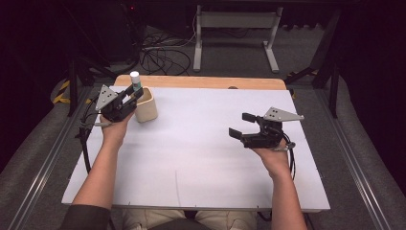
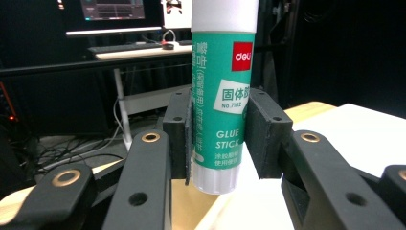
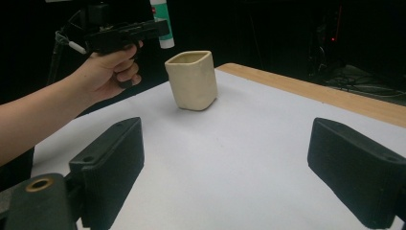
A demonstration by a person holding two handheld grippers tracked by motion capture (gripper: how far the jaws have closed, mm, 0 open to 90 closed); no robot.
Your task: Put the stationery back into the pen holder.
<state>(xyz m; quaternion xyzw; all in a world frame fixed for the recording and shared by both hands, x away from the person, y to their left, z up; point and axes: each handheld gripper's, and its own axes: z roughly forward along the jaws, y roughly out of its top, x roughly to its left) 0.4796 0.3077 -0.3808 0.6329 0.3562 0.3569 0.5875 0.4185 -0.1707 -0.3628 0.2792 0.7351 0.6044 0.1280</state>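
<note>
A green and white glue stick (image 2: 222, 91) stands upright between the pads of my left gripper (image 2: 218, 136), which is shut on it. From above, the glue stick (image 1: 135, 80) is held in the air at the far left, just above and beside a cream square cup (image 1: 146, 104). The left gripper (image 1: 130, 98) sits against the cup's left side. My right gripper (image 1: 241, 125) hovers over the right half of the table, open, jaws wide apart with nothing between them. Its own view shows the cup (image 3: 192, 79) and glue stick (image 3: 163, 24) farther off.
The white tabletop (image 1: 201, 158) has a wooden strip (image 1: 206, 81) along its far edge. Beyond the table stand a grey desk frame (image 1: 234, 33) and loose cables (image 1: 160, 55) on the floor. Dark stands flank the table.
</note>
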